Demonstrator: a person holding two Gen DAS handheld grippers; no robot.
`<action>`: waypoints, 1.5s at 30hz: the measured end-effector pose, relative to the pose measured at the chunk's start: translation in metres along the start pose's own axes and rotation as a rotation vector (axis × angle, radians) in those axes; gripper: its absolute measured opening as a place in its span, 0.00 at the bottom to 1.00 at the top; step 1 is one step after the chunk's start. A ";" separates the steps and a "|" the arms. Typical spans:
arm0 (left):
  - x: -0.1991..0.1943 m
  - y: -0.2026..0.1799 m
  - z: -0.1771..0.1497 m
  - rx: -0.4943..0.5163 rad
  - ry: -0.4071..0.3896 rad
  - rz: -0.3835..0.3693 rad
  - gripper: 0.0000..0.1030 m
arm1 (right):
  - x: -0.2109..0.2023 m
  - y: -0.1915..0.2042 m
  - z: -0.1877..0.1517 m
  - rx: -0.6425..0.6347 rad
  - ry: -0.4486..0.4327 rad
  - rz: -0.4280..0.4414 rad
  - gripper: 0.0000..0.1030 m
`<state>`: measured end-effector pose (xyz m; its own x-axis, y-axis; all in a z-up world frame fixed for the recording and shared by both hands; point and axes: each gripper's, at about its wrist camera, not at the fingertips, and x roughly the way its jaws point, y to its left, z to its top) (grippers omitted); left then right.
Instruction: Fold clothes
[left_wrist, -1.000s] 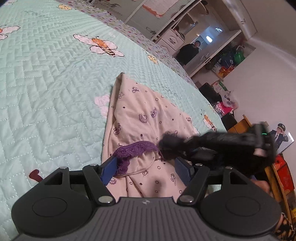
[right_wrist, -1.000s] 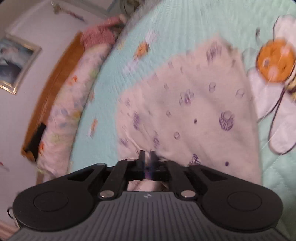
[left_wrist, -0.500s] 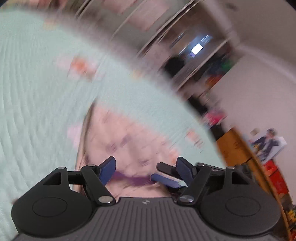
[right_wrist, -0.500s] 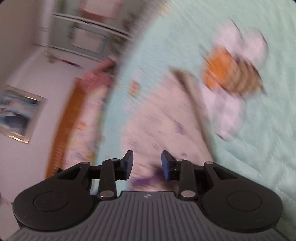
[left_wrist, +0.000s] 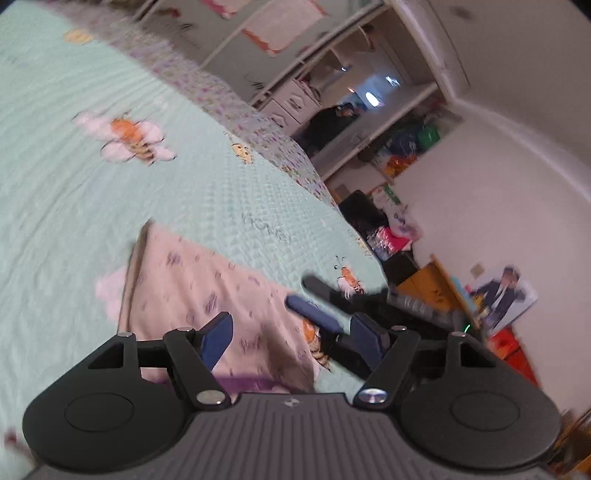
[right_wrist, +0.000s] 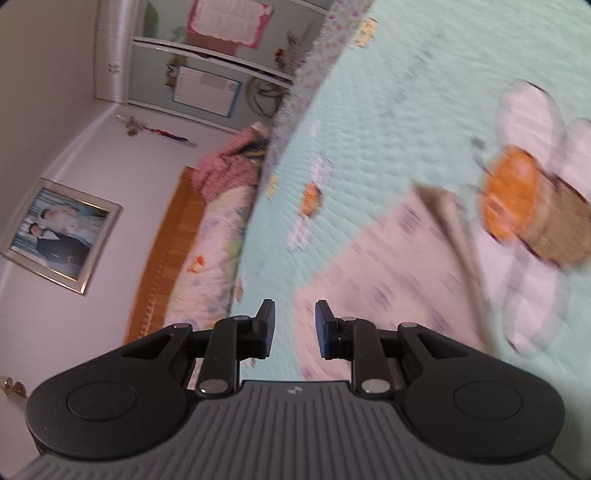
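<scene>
Mint-green quilted bedspread (left_wrist: 74, 206) with bee pictures covers the bed, and on it lies the pink printed garment (left_wrist: 207, 288), spread flat, with its purple trim (left_wrist: 243, 382) at the near edge, just under the left gripper (left_wrist: 291, 339). This gripper stands wide open above the cloth and nothing is between its blue pads. The right gripper (right_wrist: 294, 328) hovers over the near part of the same garment (right_wrist: 399, 288); its jaws are opening at this moment, with a moderate gap and no cloth between them. In the left view the right gripper's fingers (left_wrist: 314, 308) show beside the cloth's right border, apart from it. I judge that one fold was just laid down and the hands are going to the next hold. To do it well, each gripper should take one layer edge at a corner, both at equal level, so the fold line stays straight; the thin cloth will slide and wrinkle easily on the quilt if it is dragged. Compared with one second before, the right jaws, then almost shut at the purple trim, have let go and parted. The left gripper has risen, so more of the wardrobe (left_wrist: 258, 48) and the room now shows. A framed photo (right_wrist: 59, 236) hangs on the wall beside the wooden headboard (right_wrist: 166, 258).
</scene>
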<state>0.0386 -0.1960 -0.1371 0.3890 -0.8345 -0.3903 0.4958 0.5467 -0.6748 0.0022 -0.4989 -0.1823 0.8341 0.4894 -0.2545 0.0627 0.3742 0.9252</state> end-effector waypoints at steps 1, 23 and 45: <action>0.013 0.006 0.000 -0.006 0.027 0.036 0.71 | 0.008 0.001 0.006 -0.007 0.005 0.006 0.25; 0.049 0.005 0.046 -0.024 0.020 0.042 0.70 | 0.002 -0.021 0.052 -0.051 -0.065 -0.159 0.25; -0.095 -0.027 -0.074 -0.085 0.089 0.233 0.69 | -0.163 -0.011 -0.126 -0.014 0.000 -0.184 0.47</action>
<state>-0.0691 -0.1365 -0.1276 0.4129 -0.6917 -0.5925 0.3323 0.7201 -0.6091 -0.2030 -0.4833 -0.1864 0.8094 0.4112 -0.4192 0.2067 0.4688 0.8588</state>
